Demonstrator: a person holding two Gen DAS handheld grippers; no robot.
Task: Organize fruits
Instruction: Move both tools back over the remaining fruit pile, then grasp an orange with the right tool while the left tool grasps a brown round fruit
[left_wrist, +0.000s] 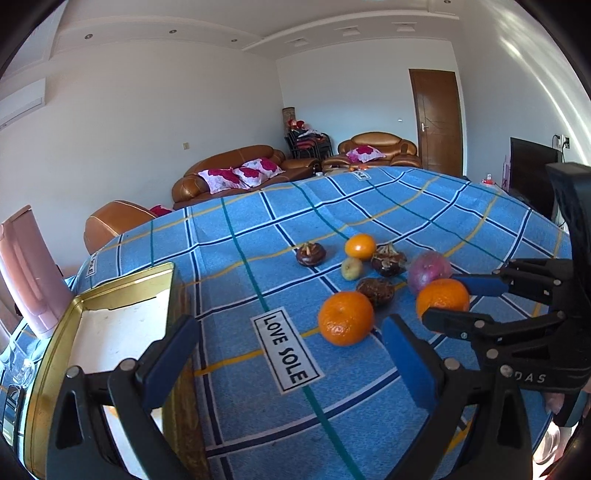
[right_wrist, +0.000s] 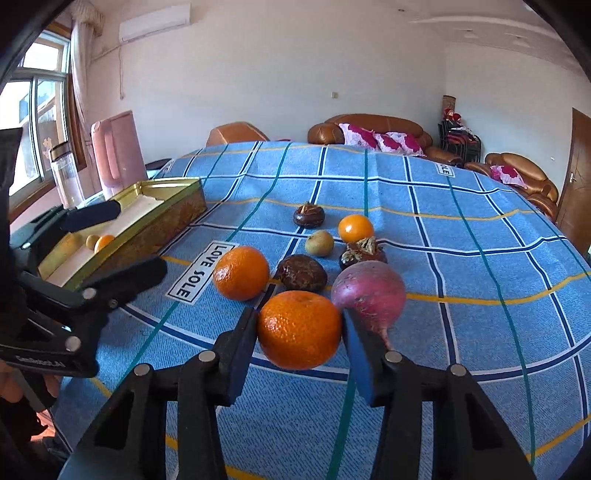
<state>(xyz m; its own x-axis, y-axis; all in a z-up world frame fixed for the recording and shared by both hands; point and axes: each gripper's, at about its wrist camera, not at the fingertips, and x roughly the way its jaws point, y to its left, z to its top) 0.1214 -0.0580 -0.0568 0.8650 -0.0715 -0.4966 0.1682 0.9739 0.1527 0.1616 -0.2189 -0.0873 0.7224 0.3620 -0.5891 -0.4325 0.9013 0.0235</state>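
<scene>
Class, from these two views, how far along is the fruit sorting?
Done: a few fruits already lie in the gold tin. In hand: the right tongs straddle an orange, grip unclear. The left tongs are open and empty. Left: another orange, the purple fruit and several others on the cloth.

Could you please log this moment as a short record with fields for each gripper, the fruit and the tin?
right gripper: open, fingers straddling the nearest orange on the tablecloth
left gripper: open, holding nothing, beside the gold tin
gold tin contents: some orange and yellowish fruit
loose fruit: another large orange, a small orange, a purple-red fruit, a small green fruit, three dark brown fruits
</scene>
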